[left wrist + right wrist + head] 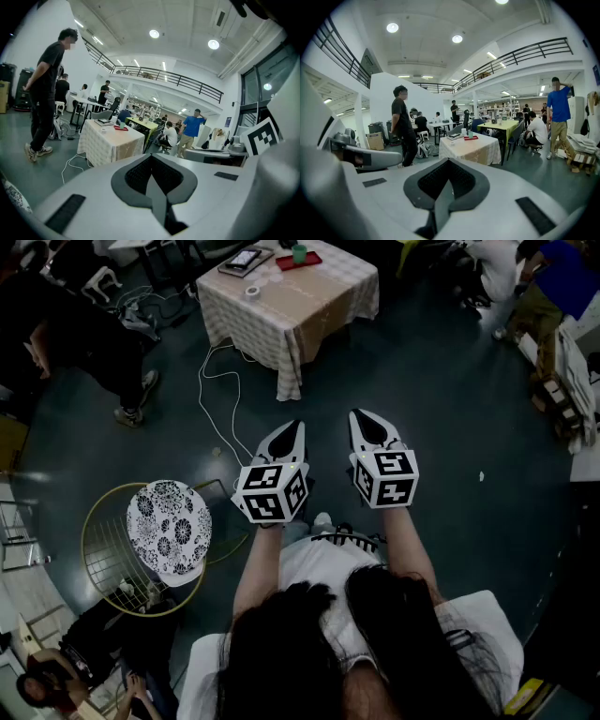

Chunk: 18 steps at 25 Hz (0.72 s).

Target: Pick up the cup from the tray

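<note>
We see the cup (299,253) at the table's (300,310) far edge, well ahead of left gripper (297,427) and right gripper (360,416), both pressed together, empty.

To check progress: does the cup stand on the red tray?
Yes, the cup stands on the tray at the table's far edge.

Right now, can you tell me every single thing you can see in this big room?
table: one, pale checked cloth, far ahead
tray: one, red, far edge of table
cup: one, green, on tray
tape roll: one, white, on table
cable: one, white, floor beside table
chair: one, gold wire, black-and-white cushion, on the left
people: several, mostly dark tops, around the room
left gripper: one, white, shut, empty
right gripper: one, white, shut, empty
</note>
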{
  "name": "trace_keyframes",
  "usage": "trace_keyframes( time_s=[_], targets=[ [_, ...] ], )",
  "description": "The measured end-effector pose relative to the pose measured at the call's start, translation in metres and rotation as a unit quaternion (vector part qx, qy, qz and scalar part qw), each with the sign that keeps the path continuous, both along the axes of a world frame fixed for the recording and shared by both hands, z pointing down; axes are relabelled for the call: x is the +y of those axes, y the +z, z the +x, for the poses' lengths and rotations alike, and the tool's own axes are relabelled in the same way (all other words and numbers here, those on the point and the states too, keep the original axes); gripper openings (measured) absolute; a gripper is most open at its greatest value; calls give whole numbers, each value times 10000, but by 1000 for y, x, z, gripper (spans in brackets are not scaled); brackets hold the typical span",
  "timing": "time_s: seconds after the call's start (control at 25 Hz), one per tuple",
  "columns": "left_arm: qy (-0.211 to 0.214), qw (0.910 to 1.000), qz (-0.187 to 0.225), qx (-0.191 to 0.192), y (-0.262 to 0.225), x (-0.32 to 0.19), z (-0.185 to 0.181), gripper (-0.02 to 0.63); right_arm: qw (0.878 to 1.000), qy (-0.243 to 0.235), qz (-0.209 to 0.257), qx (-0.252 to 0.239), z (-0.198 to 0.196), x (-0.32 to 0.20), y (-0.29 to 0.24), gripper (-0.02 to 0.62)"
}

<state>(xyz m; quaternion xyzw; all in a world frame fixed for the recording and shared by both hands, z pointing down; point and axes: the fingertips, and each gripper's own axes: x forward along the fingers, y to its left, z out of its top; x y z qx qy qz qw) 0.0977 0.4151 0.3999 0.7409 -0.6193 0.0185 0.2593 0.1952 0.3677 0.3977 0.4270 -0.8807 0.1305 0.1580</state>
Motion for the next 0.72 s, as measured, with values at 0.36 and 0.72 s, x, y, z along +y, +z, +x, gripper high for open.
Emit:
trace_keyframes(
  time_s=[0.36,0.72],
  targets=[
    [52,10000,-2,-27,2,-1,4,5,10000,26,-16,33,3,0,4,11],
    [63,10000,11,-69,1,-2,13,5,9997,-7,13,-248,13,-4,0,12]
  ],
)
